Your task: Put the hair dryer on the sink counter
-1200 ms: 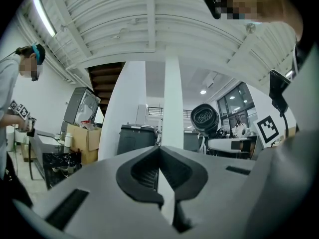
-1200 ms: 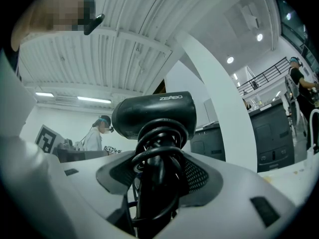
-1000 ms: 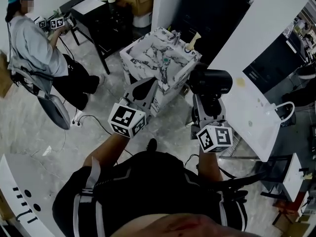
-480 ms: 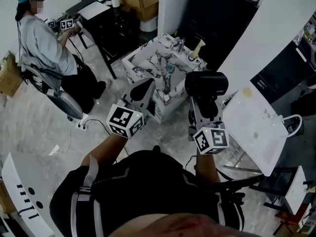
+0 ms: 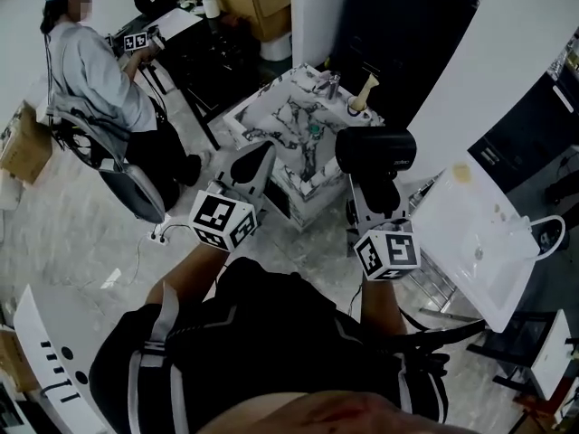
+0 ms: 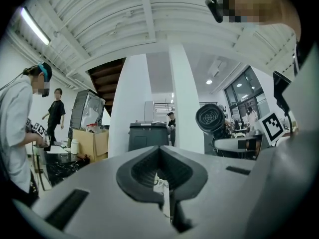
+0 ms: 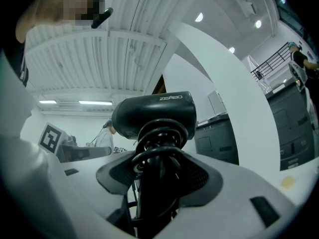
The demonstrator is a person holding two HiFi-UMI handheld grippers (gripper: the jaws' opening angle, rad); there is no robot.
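Observation:
In the head view the black hair dryer [image 5: 375, 148] stands upright in my right gripper [image 5: 373, 186], which is shut on its handle. The right gripper view shows the dryer's barrel [image 7: 154, 114] above the jaws and its cord coiled round the handle [image 7: 155, 153] between them. The marble sink counter [image 5: 258, 114] lies just ahead of and below both grippers. My left gripper [image 5: 256, 161] hovers at the counter's near left corner, shut, with nothing in it. The left gripper view has the dryer [image 6: 212, 118] off to its right.
A tap [image 5: 331, 84] and a pale bottle [image 5: 362, 90] stand at the counter's far edge. A seated person [image 5: 95, 75] holds grippers at the upper left, by a black table [image 5: 194, 39]. A white pillar [image 5: 317, 12] and dark cabinet [image 5: 407, 25] are behind, a slanted white panel [image 5: 470, 233] to the right.
The whole view has drifted: the sink counter and the seated person sit lower and nearer in the picture. Both grippers keep their pose, the right one still holding the dryer.

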